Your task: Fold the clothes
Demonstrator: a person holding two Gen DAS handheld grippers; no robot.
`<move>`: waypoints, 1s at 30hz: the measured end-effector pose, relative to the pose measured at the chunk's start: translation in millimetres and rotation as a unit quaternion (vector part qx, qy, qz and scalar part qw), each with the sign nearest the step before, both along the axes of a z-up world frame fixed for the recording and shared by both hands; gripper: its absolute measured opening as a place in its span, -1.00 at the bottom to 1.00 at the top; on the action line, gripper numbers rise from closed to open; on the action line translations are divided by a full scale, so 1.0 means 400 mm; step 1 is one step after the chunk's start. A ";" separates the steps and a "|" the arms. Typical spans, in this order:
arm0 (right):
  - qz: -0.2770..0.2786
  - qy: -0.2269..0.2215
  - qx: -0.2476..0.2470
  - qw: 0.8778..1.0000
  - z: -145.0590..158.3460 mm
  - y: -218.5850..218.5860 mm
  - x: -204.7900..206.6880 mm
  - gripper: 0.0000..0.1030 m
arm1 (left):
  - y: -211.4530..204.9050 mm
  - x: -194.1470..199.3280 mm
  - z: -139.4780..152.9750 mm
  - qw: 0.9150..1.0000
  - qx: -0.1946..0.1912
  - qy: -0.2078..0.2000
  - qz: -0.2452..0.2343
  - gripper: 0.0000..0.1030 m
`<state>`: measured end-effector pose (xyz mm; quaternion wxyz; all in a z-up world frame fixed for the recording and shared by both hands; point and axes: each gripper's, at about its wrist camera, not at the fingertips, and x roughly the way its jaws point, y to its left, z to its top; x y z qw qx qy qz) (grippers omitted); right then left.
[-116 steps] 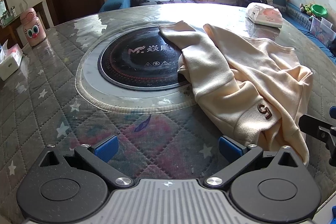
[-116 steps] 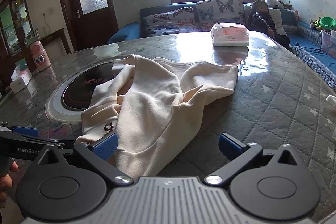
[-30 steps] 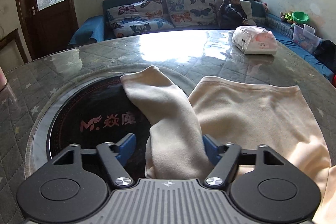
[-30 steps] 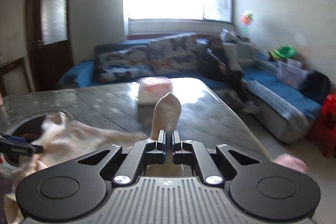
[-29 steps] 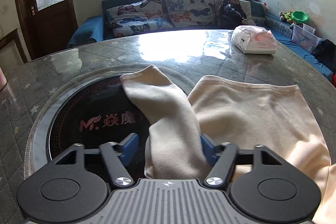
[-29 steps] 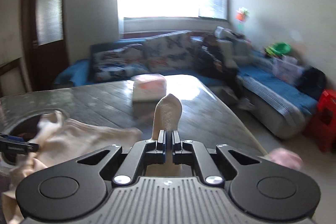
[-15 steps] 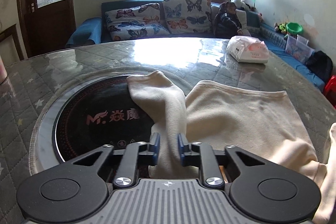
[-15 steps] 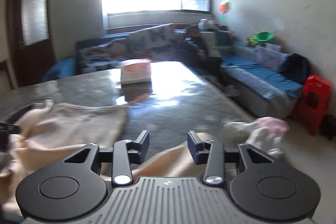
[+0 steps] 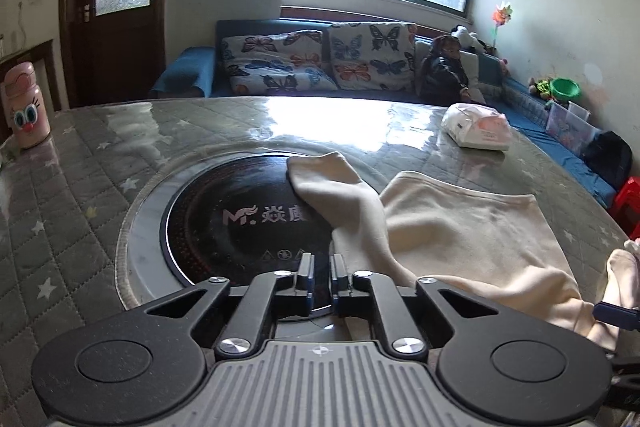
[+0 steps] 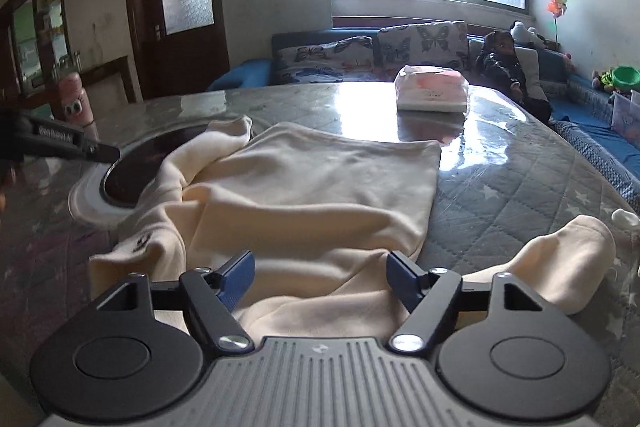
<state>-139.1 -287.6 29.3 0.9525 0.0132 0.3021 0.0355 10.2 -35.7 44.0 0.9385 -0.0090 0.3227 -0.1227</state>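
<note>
The cream garment [image 10: 304,187] is lying spread on the quilted table [image 10: 520,187], one sleeve [image 9: 340,195] trailing over the black hob [image 9: 240,227] and the other sleeve [image 10: 560,259] lying off to the right. The left gripper [image 9: 319,273] is nearly pressed together; whether it is pinching cloth cannot be told. The right gripper [image 10: 320,283] is hovering spread above the near edge, which its body is hiding, so closing blind is likely risking bunched layers.

Cream garment [image 9: 452,227] beside nearly closed hand-held gripper [image 9: 320,277]
</note>
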 end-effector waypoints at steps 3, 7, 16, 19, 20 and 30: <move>-0.006 0.003 0.001 1.000 -0.011 -0.008 -0.008 0.58 | -0.035 0.007 -0.007 1.000 0.012 -0.003 -0.013 -0.09; -0.020 0.010 0.011 1.000 -0.029 -0.025 -0.023 0.67 | -0.093 0.038 -0.033 0.999 0.031 -0.005 -0.027 0.03; -0.015 0.005 0.006 1.000 -0.041 -0.021 -0.033 0.83 | -0.090 0.057 -0.065 0.999 0.030 -0.004 -0.014 -0.88; -0.004 0.007 -0.005 1.000 -0.045 -0.016 -0.031 0.90 | -0.049 0.028 -0.047 1.000 0.023 -0.013 -0.001 -0.90; 0.001 0.007 -0.012 1.000 -0.047 -0.013 -0.032 0.91 | -0.036 0.018 -0.043 1.000 0.022 -0.014 0.005 -0.90; 0.037 0.025 -0.046 0.998 -0.047 -0.026 -0.052 0.99 | 0.090 -0.137 -0.053 0.998 0.010 0.009 0.058 -0.91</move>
